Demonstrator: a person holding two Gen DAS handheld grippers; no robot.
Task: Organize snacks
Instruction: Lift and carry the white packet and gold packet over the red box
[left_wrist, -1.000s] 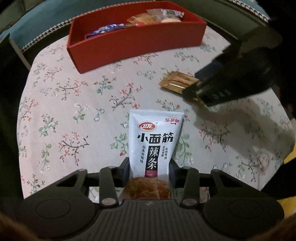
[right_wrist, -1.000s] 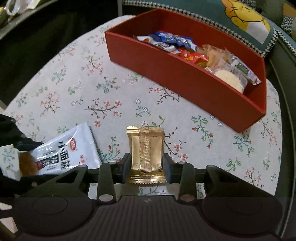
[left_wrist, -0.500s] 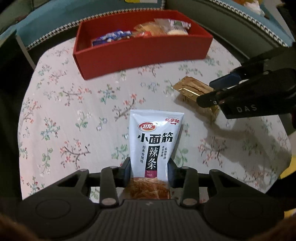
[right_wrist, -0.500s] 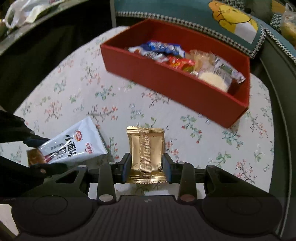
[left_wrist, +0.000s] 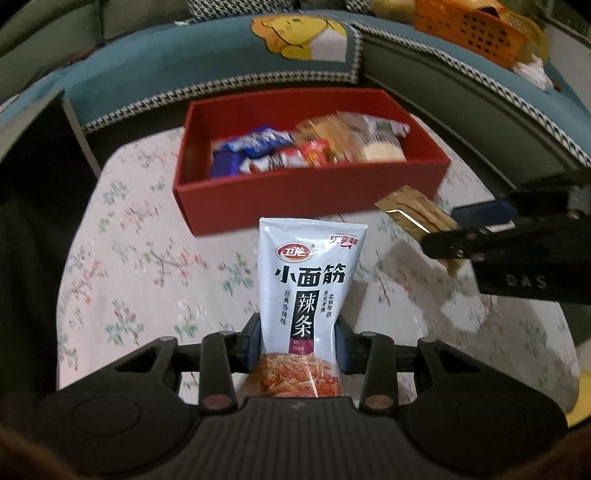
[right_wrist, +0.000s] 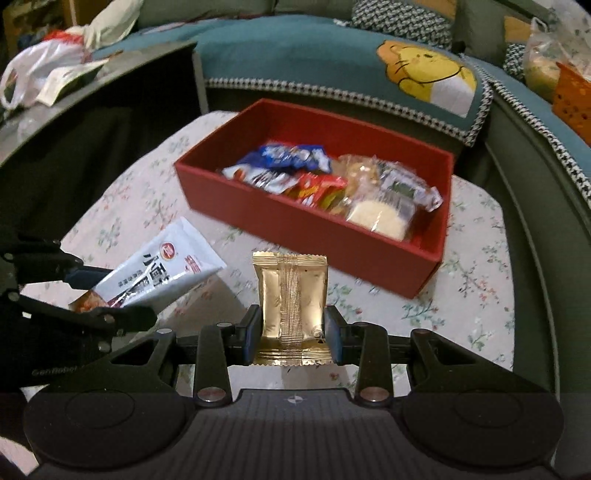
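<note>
The left gripper (left_wrist: 298, 341) is closed on the lower part of a white pouch (left_wrist: 309, 291), its pads pressing the two side edges just above the printed noodle panel. The pouch stands up and forward from the jaws, with its top edge reaching toward the near wall of the red box (left_wrist: 310, 192) ahead. The right gripper (right_wrist: 291, 330) is likewise clamped on a gold packet (right_wrist: 291, 302), gripped by its sides near the bottom seam, and the packet points ahead at the same box, which lies forward and slightly right of it. Both loads appear to be held clear of the cloth (right_wrist: 476, 295), though from these low views I cannot be sure how high.

The box already holds a heap of wrapped snacks (right_wrist: 332, 184) packed toward its right half; its left end, ahead of the left gripper, looks barer.

Risks from here, as I judge them:
- The two grippers are near each other, the left one just beside and left of the gold packet in the right view. If both head for the box together, the arms or packets could knock.
- Each packet is held only at its lower edges. The slick film could slide out of the pads or fold if it brushes the box wall.
- Coming in too low would push the near wall and shove the light box across the cloth.
- Letting the gold packet go over the heap could leave it perched on top, ready to slide out.
</note>
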